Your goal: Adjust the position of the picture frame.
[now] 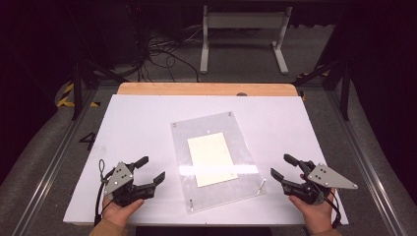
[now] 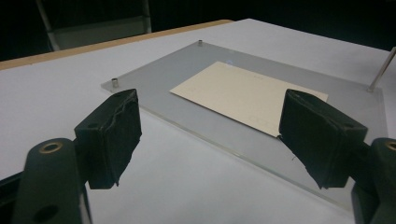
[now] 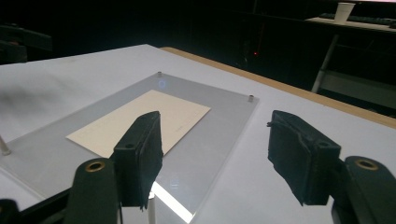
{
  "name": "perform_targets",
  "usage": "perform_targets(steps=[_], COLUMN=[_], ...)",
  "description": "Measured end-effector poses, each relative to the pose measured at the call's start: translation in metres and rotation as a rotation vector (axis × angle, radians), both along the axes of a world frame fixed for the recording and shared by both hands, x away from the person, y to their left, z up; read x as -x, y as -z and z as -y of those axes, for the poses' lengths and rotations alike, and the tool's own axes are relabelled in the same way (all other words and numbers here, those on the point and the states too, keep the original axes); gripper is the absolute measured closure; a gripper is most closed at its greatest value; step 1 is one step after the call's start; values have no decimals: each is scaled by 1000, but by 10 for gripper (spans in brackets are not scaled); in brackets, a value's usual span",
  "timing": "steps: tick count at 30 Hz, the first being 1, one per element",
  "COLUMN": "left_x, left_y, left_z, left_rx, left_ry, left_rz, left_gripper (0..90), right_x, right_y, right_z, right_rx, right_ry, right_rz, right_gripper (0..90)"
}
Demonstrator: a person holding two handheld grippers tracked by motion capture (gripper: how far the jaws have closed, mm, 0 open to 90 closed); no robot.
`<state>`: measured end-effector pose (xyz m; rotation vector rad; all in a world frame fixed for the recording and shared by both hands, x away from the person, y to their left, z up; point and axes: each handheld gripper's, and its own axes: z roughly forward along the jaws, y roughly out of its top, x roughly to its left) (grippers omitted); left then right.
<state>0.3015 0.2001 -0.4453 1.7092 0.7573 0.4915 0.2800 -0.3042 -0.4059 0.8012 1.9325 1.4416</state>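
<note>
A clear acrylic plate (image 1: 243, 147) lies at the middle of the white table, with a cream card (image 1: 211, 158) under or on it and small metal posts at its corners. A thin metal pin (image 1: 262, 185) stands at its near right corner. My left gripper (image 1: 153, 168) rests at the near left, open, jaws pointing at the plate's left edge (image 2: 154, 112) with nothing between them. My right gripper (image 1: 281, 166) sits at the near right, open and empty, aimed across the plate (image 3: 210, 126) and the card (image 3: 140, 123).
The white tabletop (image 1: 137, 123) has a wooden strip (image 1: 206, 89) along its far edge. Beyond it stand a white frame (image 1: 243, 34) and cables on the floor. Metal rails run along both sides of the table.
</note>
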Motion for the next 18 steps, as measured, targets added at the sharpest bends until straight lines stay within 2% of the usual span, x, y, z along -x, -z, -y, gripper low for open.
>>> perform_targets(steps=[2,4,6,14,18], left_x=[0,1,1,-1,-1], left_y=[-2,-3,-3,-2,-2], left_z=[1,3,3,4,6], left_rx=[19,9,13,2,0], left_ry=[16,16,22,30,39], left_rz=[-12,-6,-16,-20,-27], left_gripper=[226,232,232,233,237], right_x=[1,3,5,8,7], right_y=[-2,-4,-6,-5,-2], right_z=[-4,-9,-14,-27,-31], right_rx=[10,12,13,44,68], right_ry=[-16,-39,-62,-149,-144], right_rz=[-9,-13,-19,-78,-117], right_gripper=[351,357,366,441,480])
